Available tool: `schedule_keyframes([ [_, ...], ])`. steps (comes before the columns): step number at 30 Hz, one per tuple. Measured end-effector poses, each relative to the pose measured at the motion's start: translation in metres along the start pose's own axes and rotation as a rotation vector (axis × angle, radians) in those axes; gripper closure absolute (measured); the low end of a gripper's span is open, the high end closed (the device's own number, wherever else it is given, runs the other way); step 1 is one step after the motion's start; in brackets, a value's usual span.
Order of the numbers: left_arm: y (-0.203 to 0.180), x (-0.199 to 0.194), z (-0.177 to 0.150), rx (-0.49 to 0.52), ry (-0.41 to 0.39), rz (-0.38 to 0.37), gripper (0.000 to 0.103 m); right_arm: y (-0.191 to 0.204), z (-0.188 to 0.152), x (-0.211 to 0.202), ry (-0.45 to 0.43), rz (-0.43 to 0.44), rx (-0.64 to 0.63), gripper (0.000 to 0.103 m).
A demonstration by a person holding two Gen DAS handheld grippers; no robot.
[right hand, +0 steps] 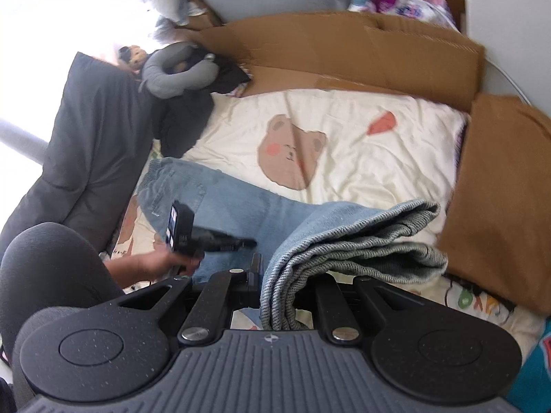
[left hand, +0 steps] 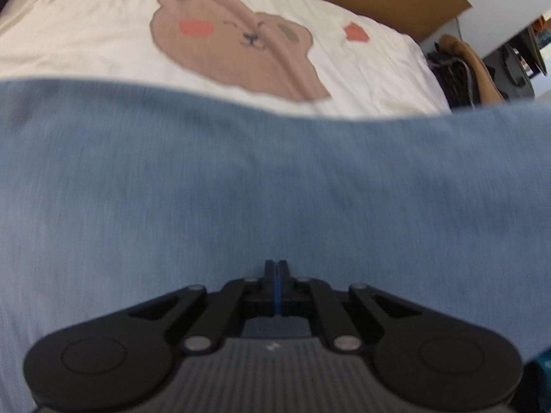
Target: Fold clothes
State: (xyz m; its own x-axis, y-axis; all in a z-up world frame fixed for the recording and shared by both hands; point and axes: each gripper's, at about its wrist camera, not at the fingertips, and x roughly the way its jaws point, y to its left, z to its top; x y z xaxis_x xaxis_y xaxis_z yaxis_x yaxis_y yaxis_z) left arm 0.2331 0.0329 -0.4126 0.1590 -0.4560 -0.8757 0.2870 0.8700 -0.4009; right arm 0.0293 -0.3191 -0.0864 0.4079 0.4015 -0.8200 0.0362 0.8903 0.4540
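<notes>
Two grippers are angled down over the bed: the left gripper (left hand: pixel 277 266) is seen fully closed with nothing visibly caught, held by a hand (right hand: pixel 155 261) over the jeans (right hand: pixel 220 203), while the right gripper (right hand: pixel 275 275) is clamped on a folded jeans leg. Jeans are spread on a cream bear-print blanket (right hand: pixel 361 144), bordered by cardboard (right hand: pixel 344 44) and a dark cushion (right hand: pixel 93 144).

Light blue jeans (right hand: pixel 227 206) lie across a cream bear-print bedspread (right hand: pixel 396 158), waistband at the far left with a back pocket showing. Near right, the leg ends are bunched in folds, pale inner weave outward, lifted off the bedspread.
</notes>
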Motion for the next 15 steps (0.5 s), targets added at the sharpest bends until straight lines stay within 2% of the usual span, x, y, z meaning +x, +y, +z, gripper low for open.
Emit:
schedule_keyframes([
  [7,-0.006,-0.010,-0.046,-0.006,0.075,-0.035,0.102,0.049,0.031,-0.002,0.006,0.020,-0.146,0.095],
  [15,-0.013,-0.015,-0.070,0.020,0.089,-0.041,0.102,0.114,0.070,0.010,0.032,0.064,-0.272,0.095],
])
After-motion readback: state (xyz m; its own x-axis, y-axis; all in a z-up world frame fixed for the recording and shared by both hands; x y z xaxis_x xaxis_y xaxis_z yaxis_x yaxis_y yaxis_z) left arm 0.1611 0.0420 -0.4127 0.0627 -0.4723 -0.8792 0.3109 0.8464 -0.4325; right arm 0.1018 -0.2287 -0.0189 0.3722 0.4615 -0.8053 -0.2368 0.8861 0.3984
